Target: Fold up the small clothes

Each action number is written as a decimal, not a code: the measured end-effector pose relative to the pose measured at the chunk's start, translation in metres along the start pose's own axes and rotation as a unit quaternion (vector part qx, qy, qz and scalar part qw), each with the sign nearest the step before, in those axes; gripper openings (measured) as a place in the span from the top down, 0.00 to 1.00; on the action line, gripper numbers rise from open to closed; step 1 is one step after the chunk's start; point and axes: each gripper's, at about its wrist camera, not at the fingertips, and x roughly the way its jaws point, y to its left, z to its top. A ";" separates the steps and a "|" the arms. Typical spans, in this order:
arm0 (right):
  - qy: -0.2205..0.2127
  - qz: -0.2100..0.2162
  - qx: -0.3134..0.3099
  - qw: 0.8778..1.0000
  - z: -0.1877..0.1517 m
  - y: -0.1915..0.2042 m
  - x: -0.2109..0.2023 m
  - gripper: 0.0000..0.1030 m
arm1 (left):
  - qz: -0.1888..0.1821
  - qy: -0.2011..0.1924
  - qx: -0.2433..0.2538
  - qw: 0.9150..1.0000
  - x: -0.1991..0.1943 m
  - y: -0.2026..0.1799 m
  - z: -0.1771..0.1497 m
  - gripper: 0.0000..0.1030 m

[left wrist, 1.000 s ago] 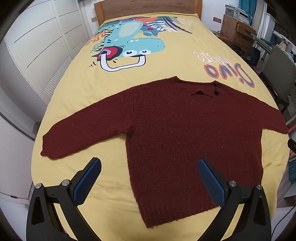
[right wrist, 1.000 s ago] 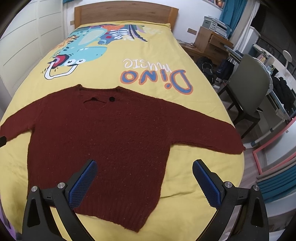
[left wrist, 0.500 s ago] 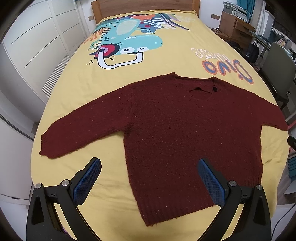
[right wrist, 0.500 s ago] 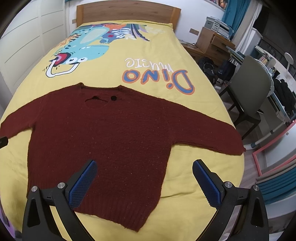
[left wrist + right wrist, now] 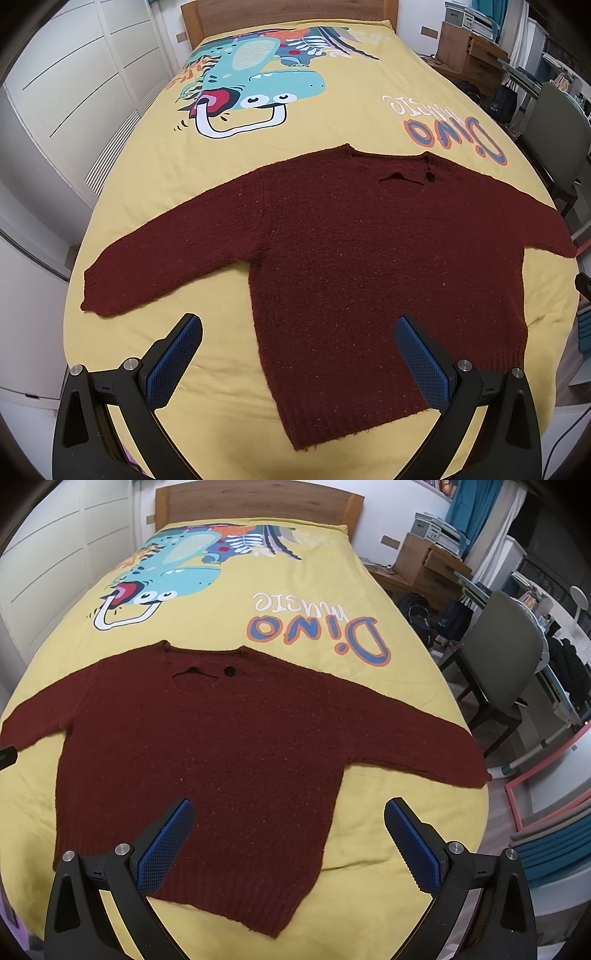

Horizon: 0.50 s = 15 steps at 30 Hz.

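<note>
A dark red knitted sweater (image 5: 369, 258) lies flat on the yellow bed cover, both sleeves spread out to the sides, neckline pointing to the headboard. The right wrist view shows the same sweater (image 5: 221, 746) with a black button at its neck. My left gripper (image 5: 297, 332) hovers open above the hem's left corner and holds nothing. Above the hem's right part, my right gripper (image 5: 288, 818) is open too, with blue pads (image 5: 166, 845) apart. Neither gripper touches the cloth.
The bed (image 5: 332, 122) has a yellow cover with a dinosaur print and a wooden headboard (image 5: 258, 502). White wardrobe doors (image 5: 74, 92) stand on the left. A grey chair (image 5: 506, 664), a desk and wooden drawers (image 5: 428, 568) stand to the right.
Both cameras have drifted slightly, so the sweater sits a little lower and closer in each view. The sweater itself lies as before and both grippers stay open.
</note>
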 end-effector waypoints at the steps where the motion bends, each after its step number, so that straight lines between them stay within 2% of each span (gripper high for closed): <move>1: 0.000 0.000 0.000 1.000 0.000 0.000 0.000 0.00 | 0.000 0.000 0.001 1.000 0.000 0.000 0.000 0.01; 15: 0.004 0.002 -0.005 1.000 -0.003 0.001 0.005 0.00 | 0.001 -0.004 0.003 1.000 0.001 0.001 0.001 0.01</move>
